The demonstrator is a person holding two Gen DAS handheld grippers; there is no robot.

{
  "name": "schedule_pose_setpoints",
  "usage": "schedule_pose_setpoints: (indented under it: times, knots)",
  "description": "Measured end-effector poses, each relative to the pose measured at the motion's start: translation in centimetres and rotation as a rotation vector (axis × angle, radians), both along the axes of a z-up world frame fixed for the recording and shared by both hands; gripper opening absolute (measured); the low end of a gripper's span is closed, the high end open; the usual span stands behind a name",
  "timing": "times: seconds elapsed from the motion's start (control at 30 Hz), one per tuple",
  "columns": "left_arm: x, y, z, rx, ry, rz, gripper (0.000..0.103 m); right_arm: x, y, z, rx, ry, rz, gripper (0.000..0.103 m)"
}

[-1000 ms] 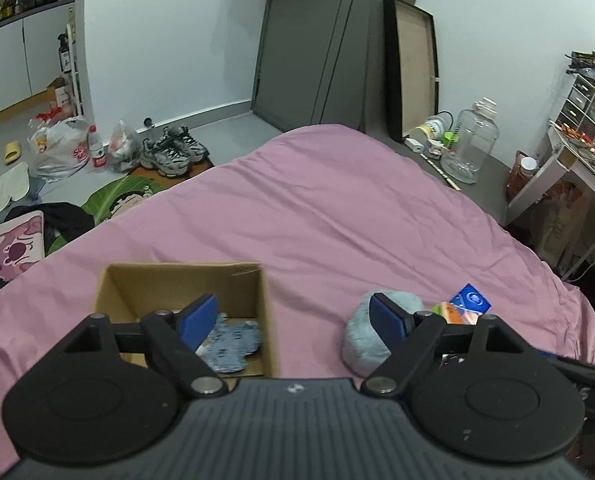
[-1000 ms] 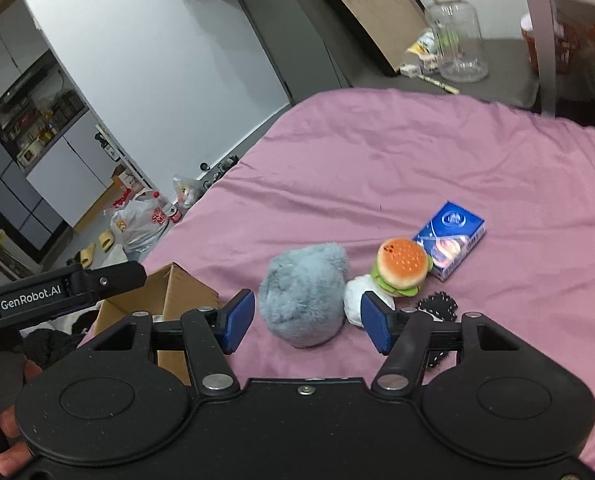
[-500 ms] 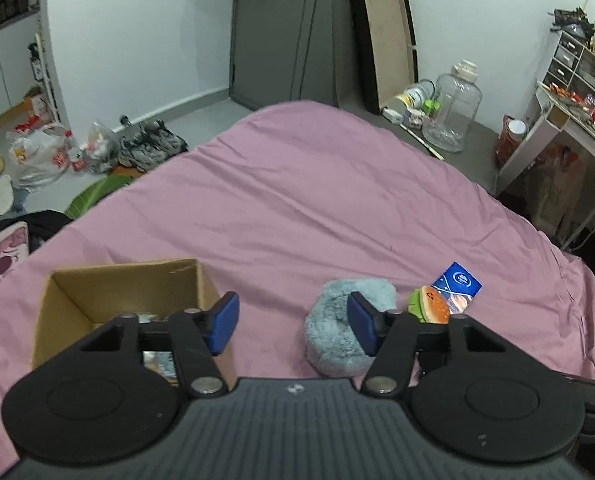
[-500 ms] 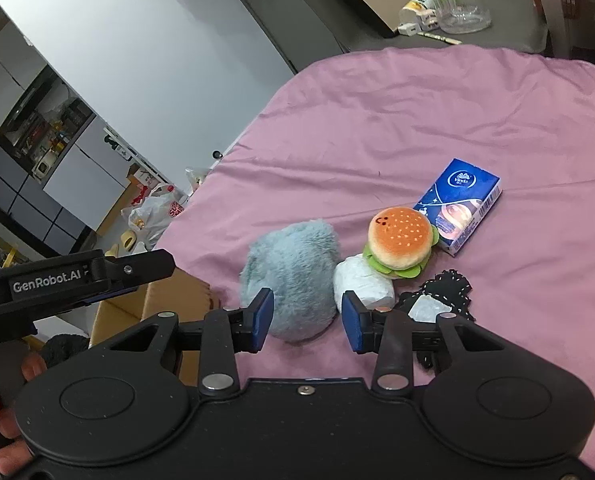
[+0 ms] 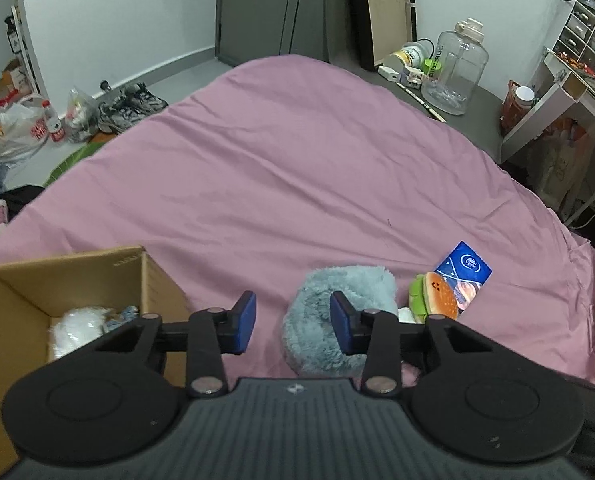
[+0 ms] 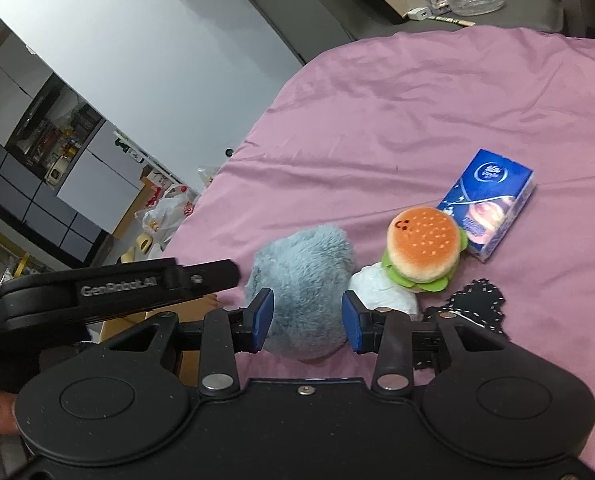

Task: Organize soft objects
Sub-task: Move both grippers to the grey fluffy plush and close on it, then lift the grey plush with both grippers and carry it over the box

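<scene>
A fluffy grey plush [image 5: 313, 328] lies on the pink bed [image 5: 297, 168], with a burger plush [image 5: 437, 296] and a blue tissue pack [image 5: 463, 270] to its right. My left gripper [image 5: 291, 300] hangs between the cardboard box [image 5: 69, 264] and the plush; its jaws are closing with only sheet and the plush's edge between them. A white soft item [image 5: 77, 328] lies in the box. My right gripper [image 6: 307, 300] straddles the grey plush [image 6: 301, 272] without visibly squeezing it. Beside it are a white bundle [image 6: 381, 288], the burger [image 6: 421, 244] and a black dotted piece [image 6: 477, 304].
The left device's black arm [image 6: 137, 286] crosses the right wrist view, close to the plush. A large clear jar [image 5: 453, 72] and a desk [image 5: 569, 92] stand past the bed's far right edge. Shoes [image 5: 133, 106] and plastic bags [image 5: 17, 132] lie on the floor at the left.
My left gripper swung from over the box toward the grey plush and its jaws narrowed. My right gripper narrowed, then sank until the plush showed between its pads.
</scene>
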State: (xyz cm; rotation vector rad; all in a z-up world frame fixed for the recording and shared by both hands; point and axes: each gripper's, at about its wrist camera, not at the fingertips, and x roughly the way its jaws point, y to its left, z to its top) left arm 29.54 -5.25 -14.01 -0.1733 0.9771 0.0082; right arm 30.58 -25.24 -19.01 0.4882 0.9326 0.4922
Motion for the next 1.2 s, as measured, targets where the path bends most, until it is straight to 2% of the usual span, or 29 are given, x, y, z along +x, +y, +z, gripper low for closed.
schedule_pose_setpoints:
  times: [0.27,0.6,0.97,1.13,1.2]
  knots:
    - [1.4,-0.5,-1.6,-0.023,0.034,-0.037,0.037,1.0,1.1,-1.6,0.005,0.038,0.02,0.036]
    - [2.2,-0.5,-3.3,-0.06,0.068,-0.056,0.037,1.2,0.6,-2.6,-0.011,0.049,-0.005,0.021]
    - [2.0,-0.6,-3.5,-0.1,0.065,-0.064,0.036,0.8,-1.0,-3.1,0.026,0.086,-0.054,0.017]
    - [1.9,-0.7,-4.3,-0.124,0.081,-0.067,0.027,0.8,-0.9,-3.2,0.027,0.082,-0.057,0.016]
    - [1.6,-1.1,-4.3,-0.099,0.057,-0.078,0.023,0.9,-0.8,-3.0,0.023,0.073,-0.057,0.016]
